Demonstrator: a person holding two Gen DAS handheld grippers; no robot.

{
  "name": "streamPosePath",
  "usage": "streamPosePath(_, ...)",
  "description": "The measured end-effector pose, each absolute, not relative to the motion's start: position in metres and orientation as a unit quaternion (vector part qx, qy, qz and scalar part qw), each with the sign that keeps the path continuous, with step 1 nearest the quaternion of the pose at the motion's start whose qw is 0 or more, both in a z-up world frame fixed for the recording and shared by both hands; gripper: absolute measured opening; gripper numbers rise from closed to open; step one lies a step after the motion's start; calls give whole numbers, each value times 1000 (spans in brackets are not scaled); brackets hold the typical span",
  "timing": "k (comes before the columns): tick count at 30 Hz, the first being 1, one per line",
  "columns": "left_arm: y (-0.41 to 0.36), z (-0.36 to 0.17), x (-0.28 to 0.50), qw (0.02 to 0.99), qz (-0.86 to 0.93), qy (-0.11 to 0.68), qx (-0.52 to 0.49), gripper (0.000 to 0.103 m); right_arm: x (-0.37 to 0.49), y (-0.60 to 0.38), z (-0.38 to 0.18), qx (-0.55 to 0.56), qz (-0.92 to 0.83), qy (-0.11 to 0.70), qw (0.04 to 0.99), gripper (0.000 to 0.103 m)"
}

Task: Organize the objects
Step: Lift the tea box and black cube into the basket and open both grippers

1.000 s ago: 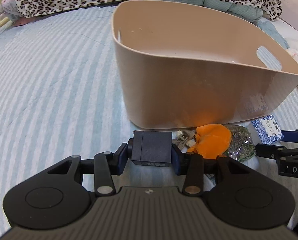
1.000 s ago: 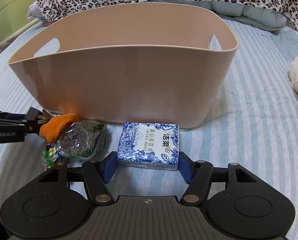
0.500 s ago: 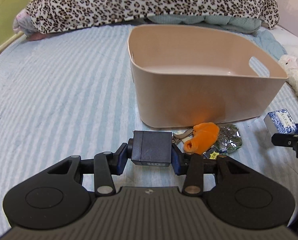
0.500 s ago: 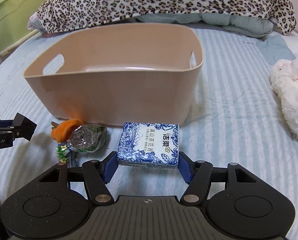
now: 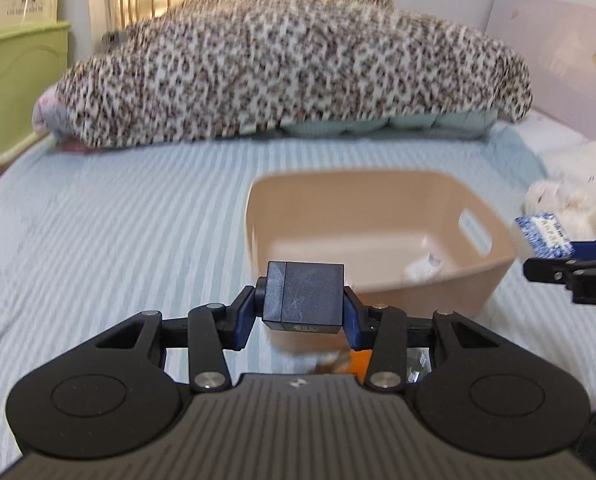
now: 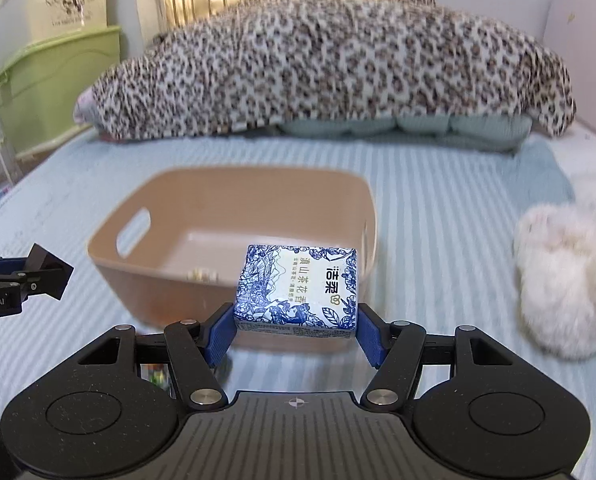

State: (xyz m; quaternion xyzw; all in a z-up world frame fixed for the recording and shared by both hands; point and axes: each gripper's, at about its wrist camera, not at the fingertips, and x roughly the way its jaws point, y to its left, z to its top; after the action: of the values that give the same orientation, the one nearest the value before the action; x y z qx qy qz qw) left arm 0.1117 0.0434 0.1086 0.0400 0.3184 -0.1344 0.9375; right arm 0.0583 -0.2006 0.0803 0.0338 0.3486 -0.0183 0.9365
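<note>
My left gripper (image 5: 304, 304) is shut on a dark blue-black box (image 5: 305, 297) and holds it in the air, near the front left of the tan plastic basket (image 5: 378, 220). My right gripper (image 6: 295, 320) is shut on a blue-and-white patterned tissue pack (image 6: 298, 288), raised in front of the basket (image 6: 233, 216). The tissue pack (image 5: 542, 236) also shows at the right of the left wrist view, the dark box (image 6: 49, 272) at the left of the right wrist view. Something small and pale lies on the basket floor (image 5: 422, 268).
The basket stands on a light blue striped bed sheet (image 5: 117, 240). A leopard-print blanket (image 5: 289, 68) is heaped at the back. A white plush toy (image 6: 558, 276) lies right of the basket. An orange item (image 5: 360, 362) and a foil bag peek below my left fingers. Green storage bins (image 6: 53, 84) stand at the left.
Both grippers have risen with their loads, so the basket now looks lower and smaller and its inside shows. The orange item and foil bag have dropped almost out of view.
</note>
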Motion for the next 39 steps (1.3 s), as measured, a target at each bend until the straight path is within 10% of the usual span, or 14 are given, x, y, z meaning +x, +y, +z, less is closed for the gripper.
streamPosePath(35,-11,37,233,906,-80,407,90,46,172,-194,28,-16,-52,417,907,68)
streamPosePath(39,-8,56,221,912,-78,391,95,72,163,-195,39,-7,-50,403,914,78)
